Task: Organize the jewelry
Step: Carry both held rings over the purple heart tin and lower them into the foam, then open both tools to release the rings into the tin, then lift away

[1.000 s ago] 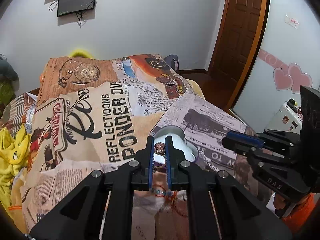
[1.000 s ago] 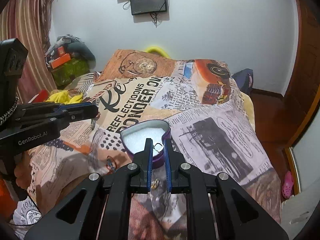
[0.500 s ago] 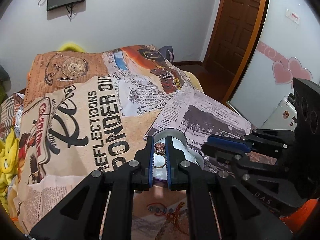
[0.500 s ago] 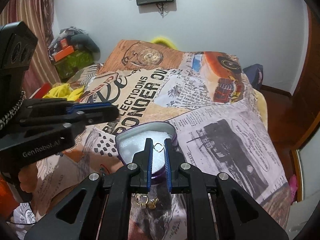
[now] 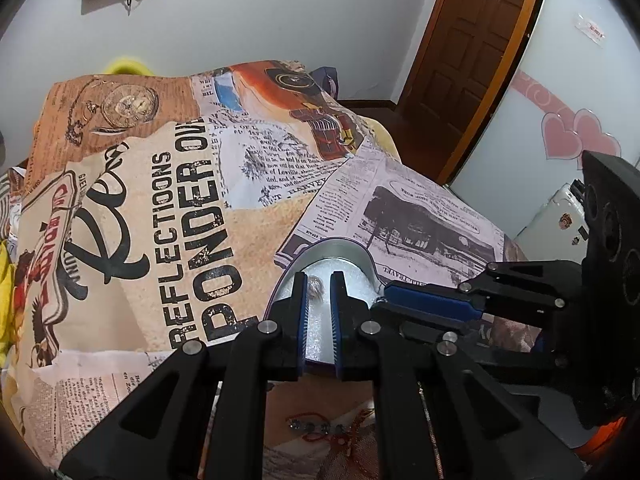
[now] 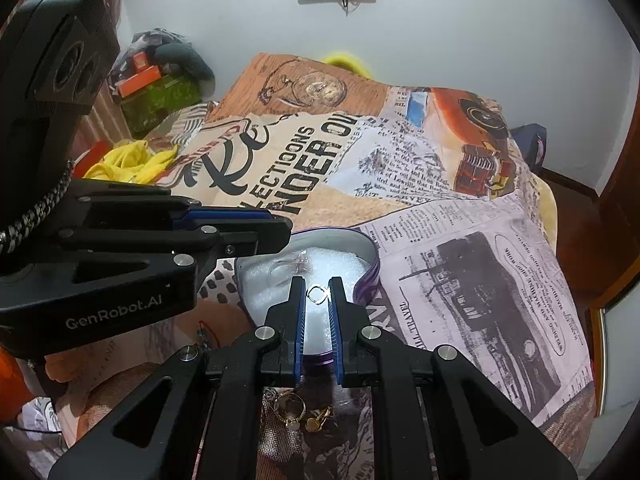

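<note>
A heart-shaped tin (image 5: 362, 251) with a white foam lining sits on the printed bedspread; it also shows in the right wrist view (image 6: 370, 254). My left gripper (image 5: 319, 280) hangs over the tin, jaws slightly apart, and a ring with a pink stone (image 5: 316, 287) blurs between them, seemingly loose. In the right wrist view the ring (image 6: 298, 261) looks blurred over the foam. My right gripper (image 6: 317, 285) is shut on a small silver ring (image 6: 317, 293) above the tin's near side.
Gold rings and earrings (image 6: 296, 408) lie on the bedspread below my right gripper. A red-thread bracelet (image 5: 320, 428) lies below my left gripper. Yellow cloth (image 6: 132, 162) and clutter sit at the bed's left. A wooden door (image 5: 472, 40) stands at the right.
Both grippers moved forward over the tin. My left jaws parted a little, and the pink-stone ring went from firmly held to blurred and dropping toward the foam.
</note>
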Available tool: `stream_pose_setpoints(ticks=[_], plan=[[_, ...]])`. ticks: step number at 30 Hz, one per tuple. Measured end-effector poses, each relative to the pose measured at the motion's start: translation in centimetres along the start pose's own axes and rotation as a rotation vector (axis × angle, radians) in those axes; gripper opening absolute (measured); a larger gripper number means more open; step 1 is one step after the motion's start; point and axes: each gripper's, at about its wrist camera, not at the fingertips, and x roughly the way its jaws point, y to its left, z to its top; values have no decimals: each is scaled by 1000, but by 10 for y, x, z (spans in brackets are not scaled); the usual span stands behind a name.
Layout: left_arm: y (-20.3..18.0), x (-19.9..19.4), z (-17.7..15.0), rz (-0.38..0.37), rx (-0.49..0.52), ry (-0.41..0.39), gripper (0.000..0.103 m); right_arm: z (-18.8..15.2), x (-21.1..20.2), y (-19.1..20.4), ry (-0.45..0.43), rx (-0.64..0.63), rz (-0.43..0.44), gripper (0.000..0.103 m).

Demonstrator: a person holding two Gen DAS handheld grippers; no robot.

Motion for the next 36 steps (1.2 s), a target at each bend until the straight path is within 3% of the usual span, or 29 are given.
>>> stream_pose_setpoints(ticks=[14,24,29,36], plan=[[2,-15,0,43,5,-27,9,0,9,2,48,12,11,10],[1,-35,-8,74,3,-40,9,1,-7,6,33,11,-15,11],[-4,-50,-13,86,8,-53,9,-1,-20,9,19,17,-30,21],[-12,-65,-24,108,25,-49,17,-6,-39,8,0,33,-55,22]])
